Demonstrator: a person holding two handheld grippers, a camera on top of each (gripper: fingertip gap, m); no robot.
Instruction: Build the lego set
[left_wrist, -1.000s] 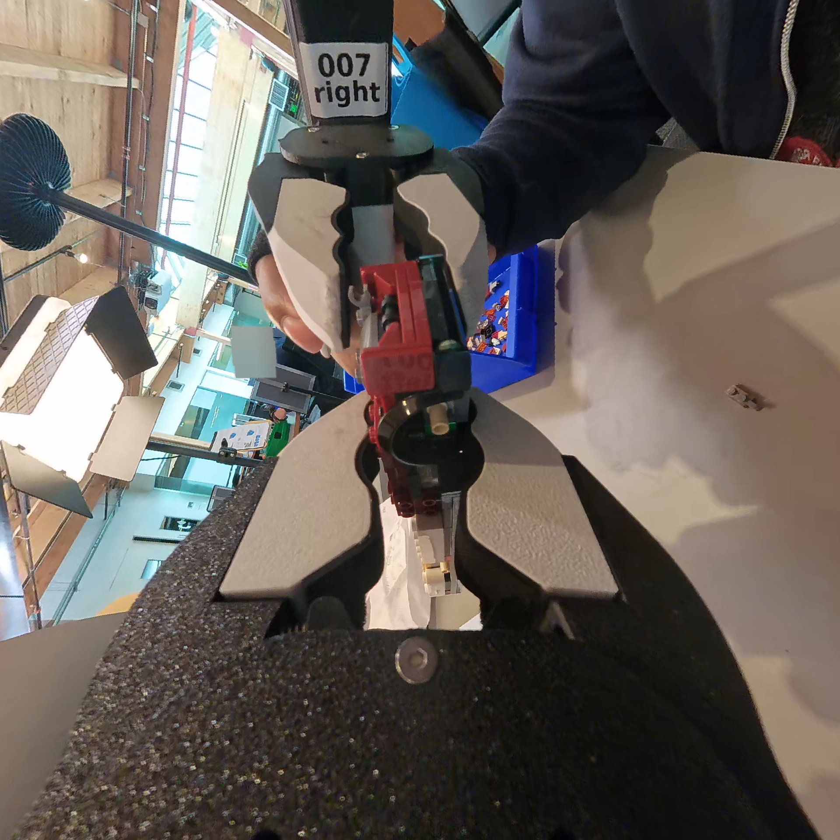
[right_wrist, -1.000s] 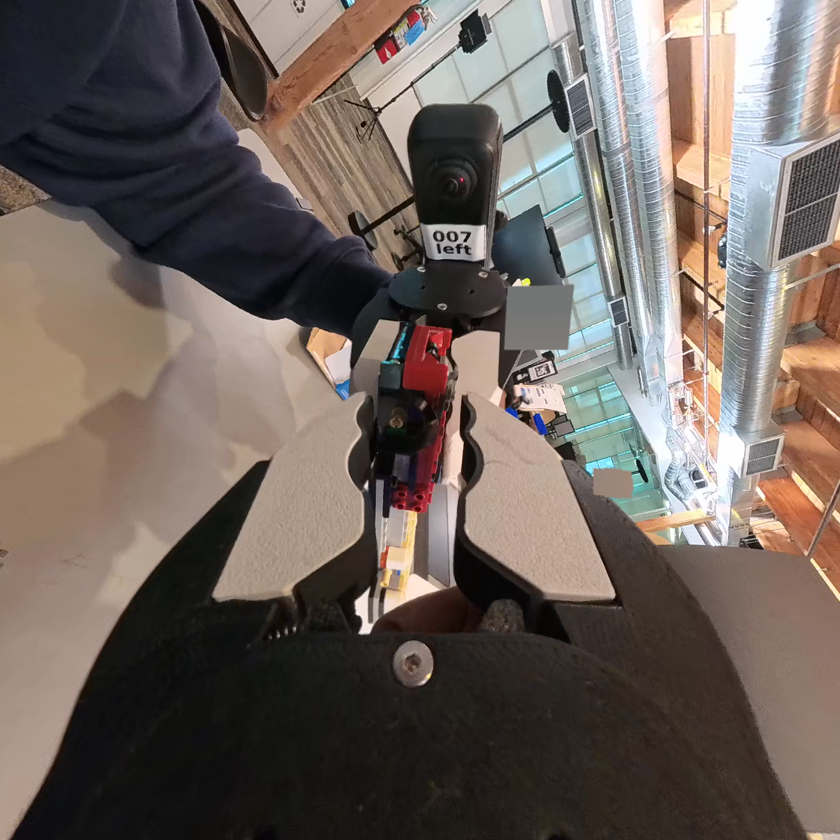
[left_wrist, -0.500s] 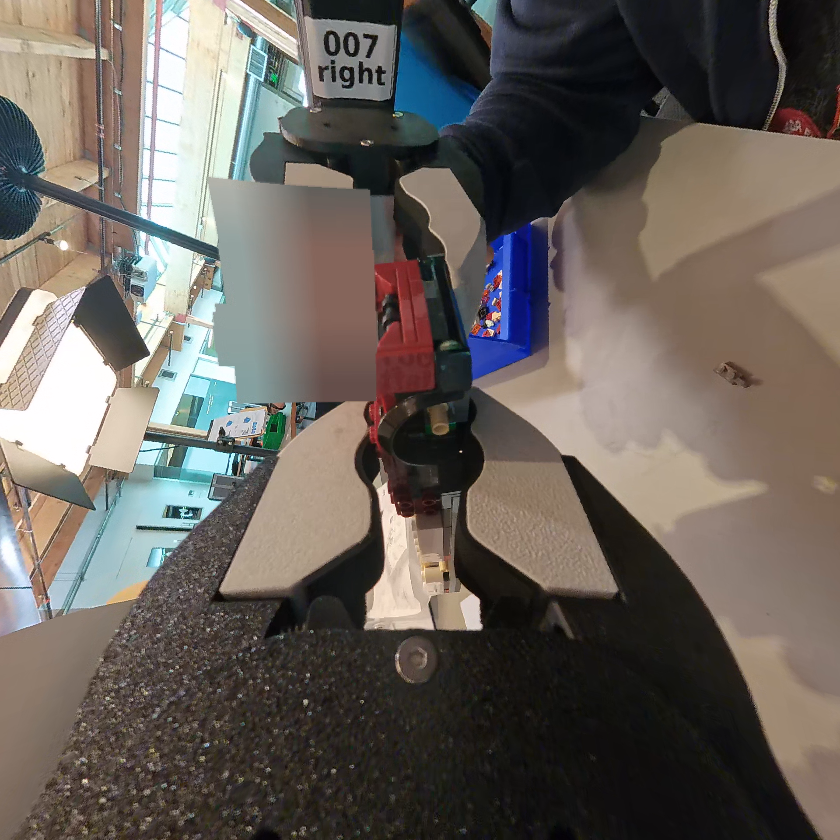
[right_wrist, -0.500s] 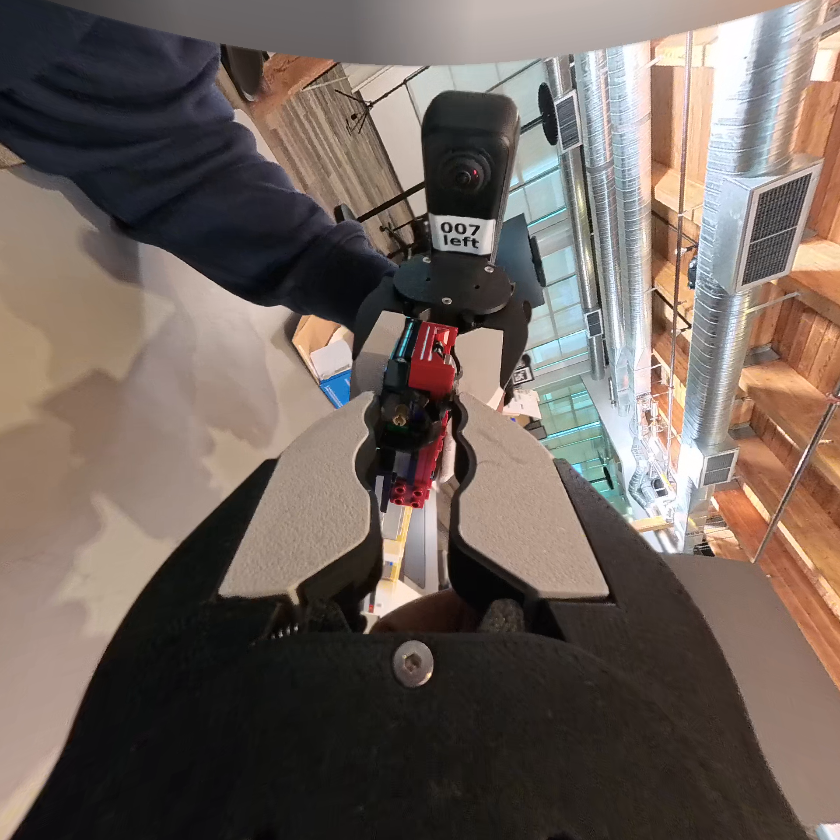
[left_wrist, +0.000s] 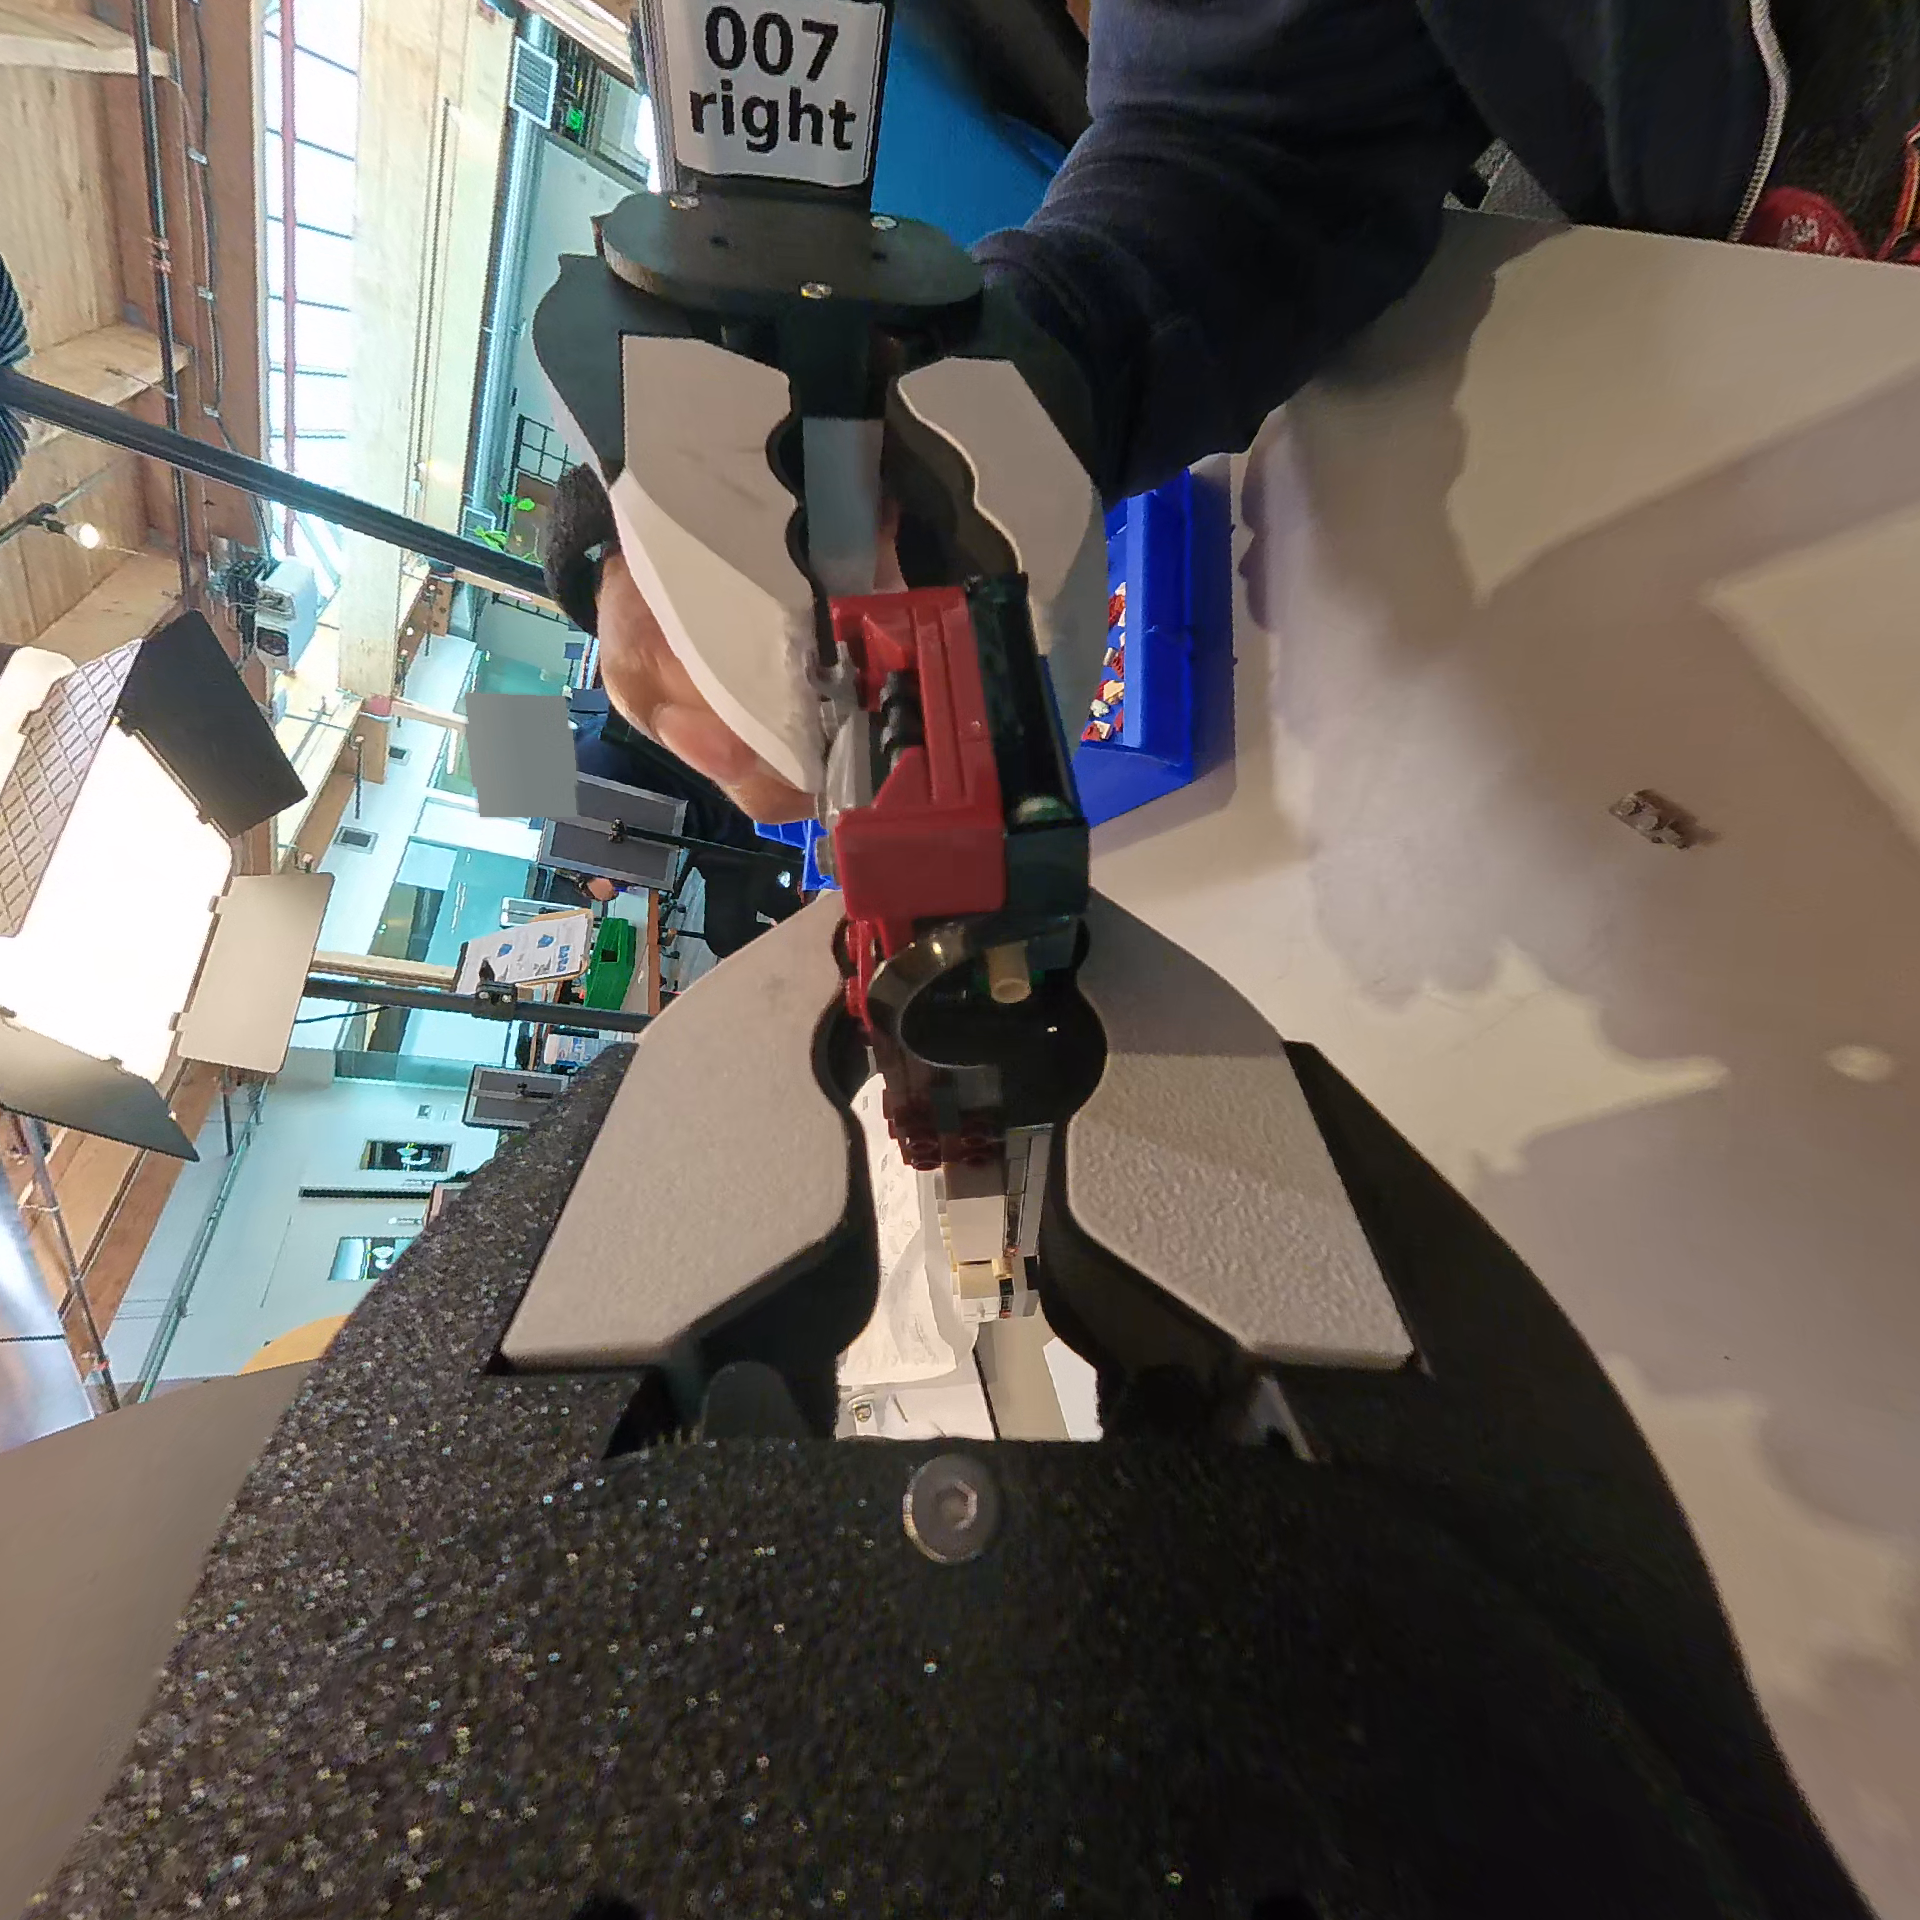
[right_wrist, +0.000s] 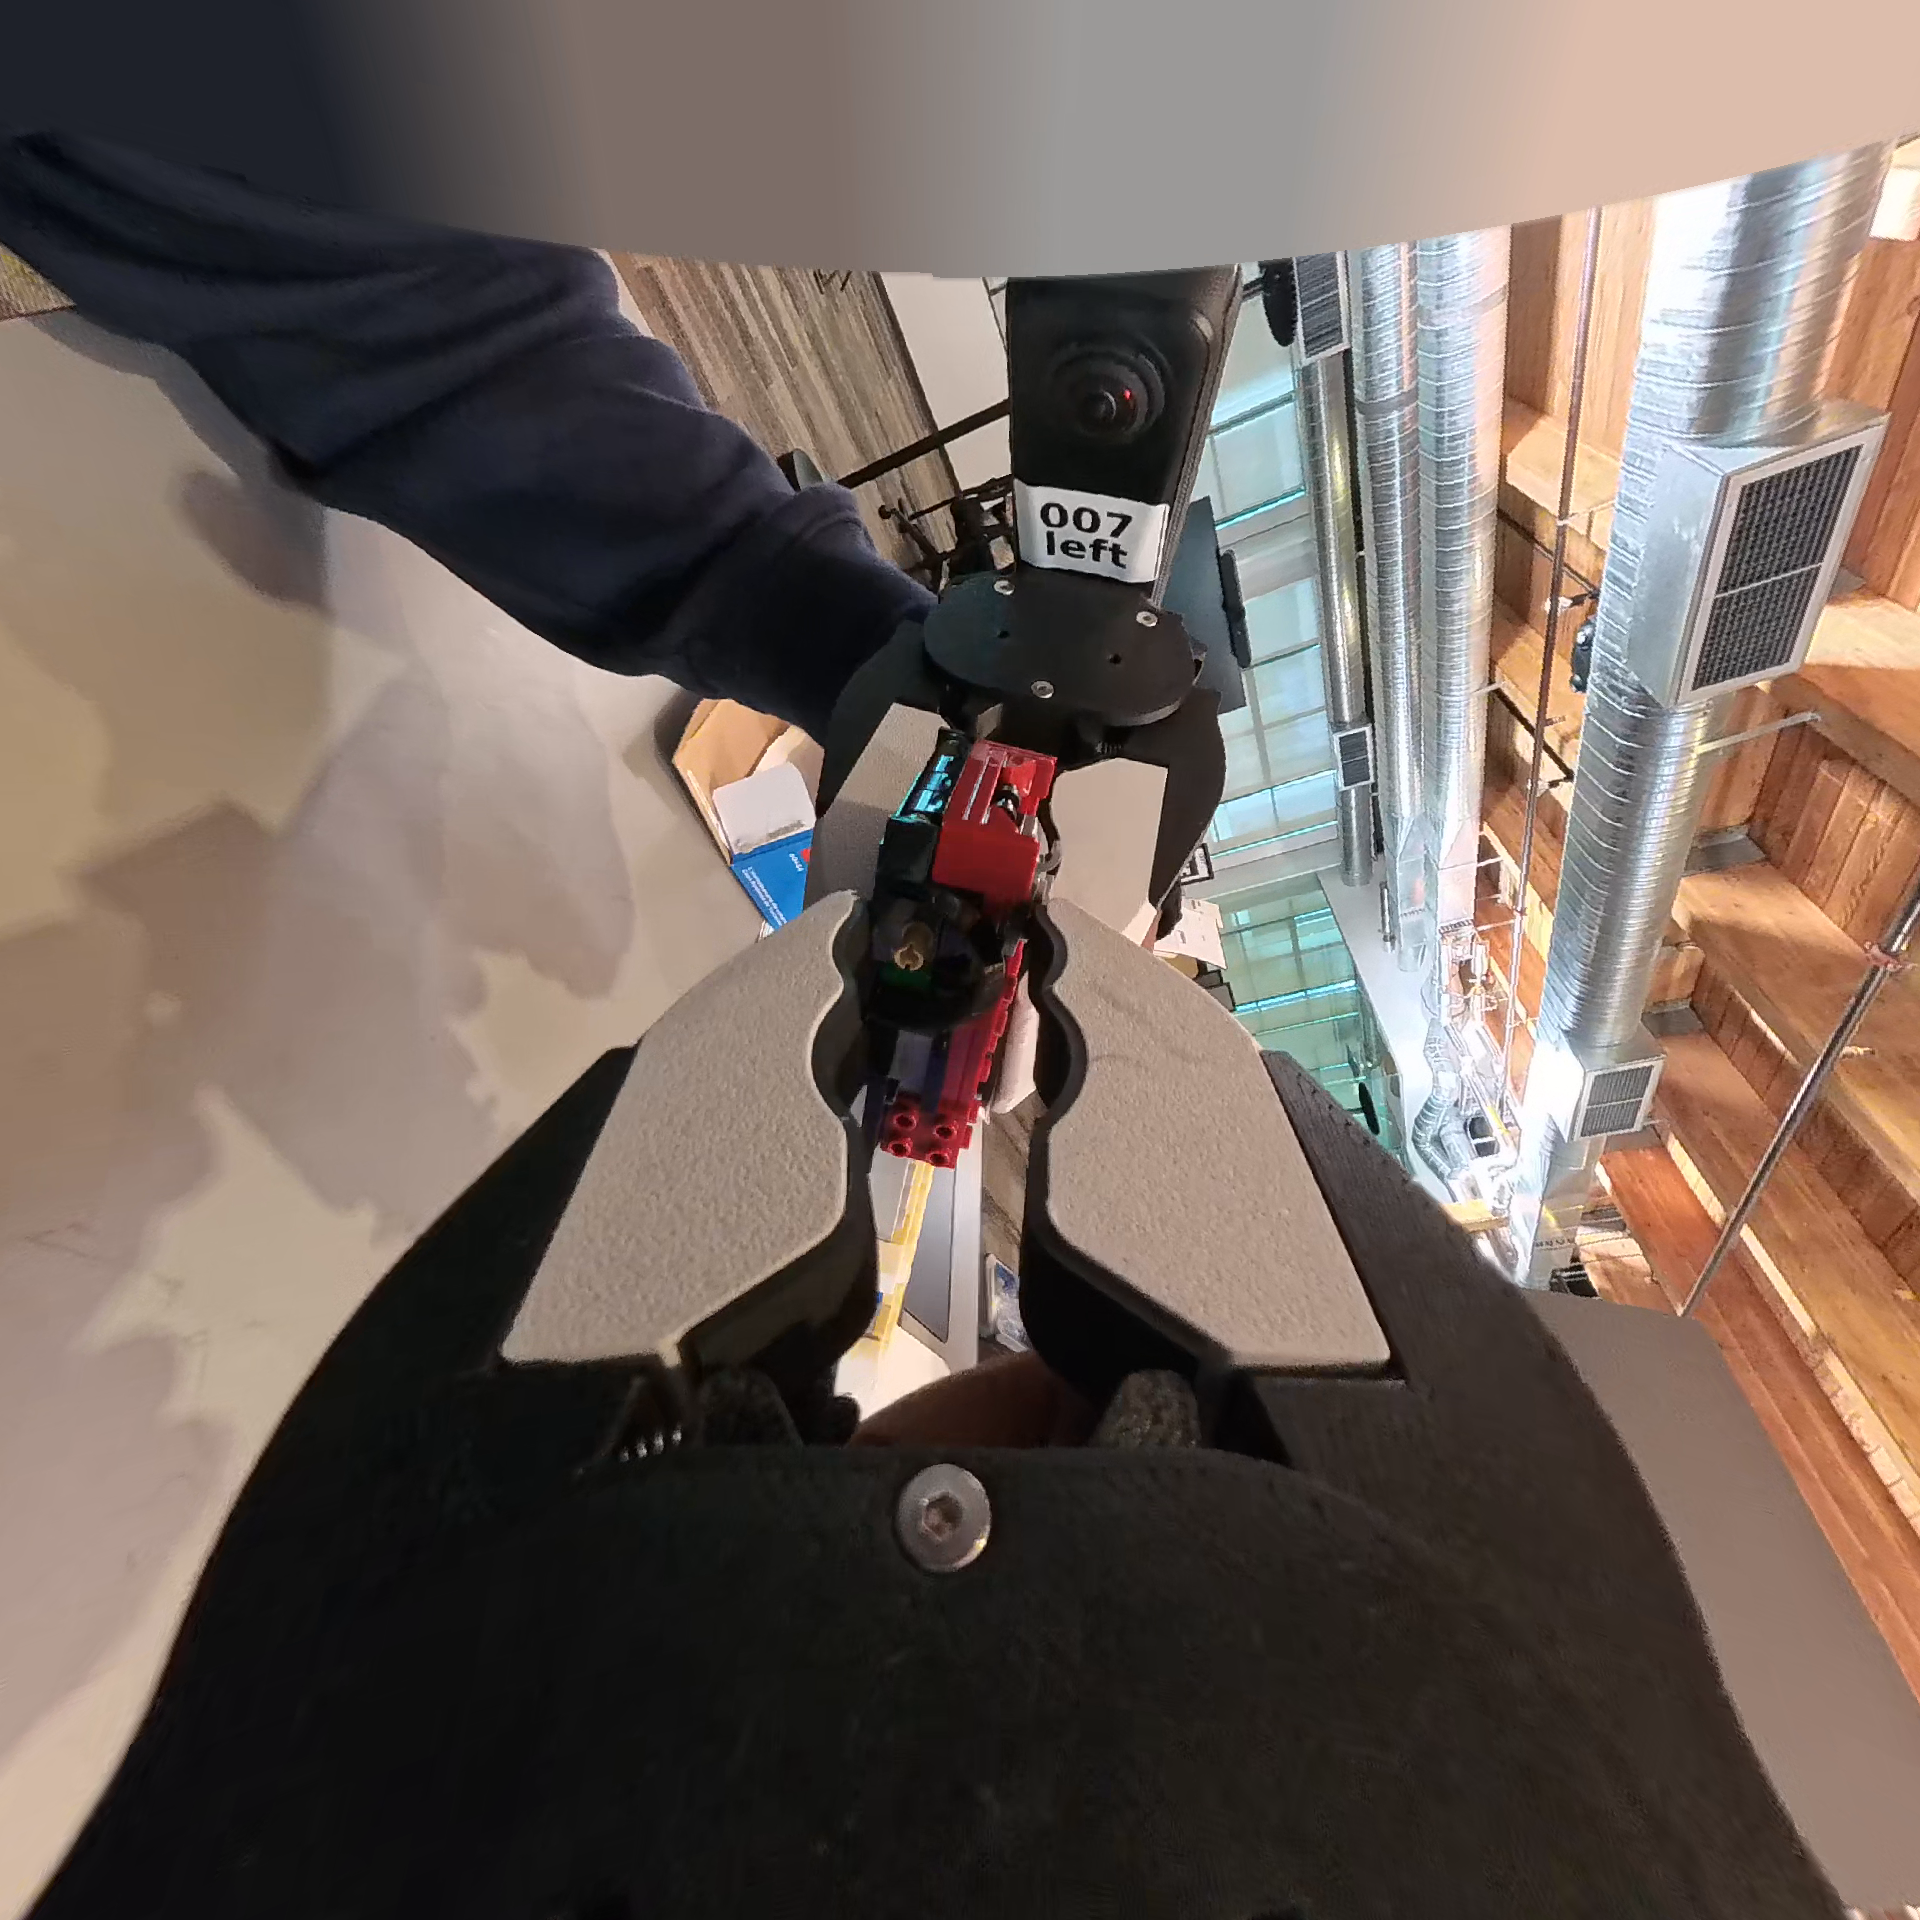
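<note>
We hold the red and black brick model at frame centre, above the white tabletop. Left gripper and right gripper have their fingers clamped on opposite ends; we should keep both aligned.

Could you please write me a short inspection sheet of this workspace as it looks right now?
Surface: white table, patchy shadows, mostly bare.
Job's things: red and black toy brick model, held in the air between both tongs.
Clutter: blue bin of small bricks on the table; one small grey piece lying apart; open cardboard box beyond the table edge.
Grippers: left tongs closed on one end of the model; right tongs closed on the other end, fingers against its sides.
Cables: nothing seen.
Surroundings: studio light panel, silver ducts, wooden walls, a person's dark sleeve.
</note>
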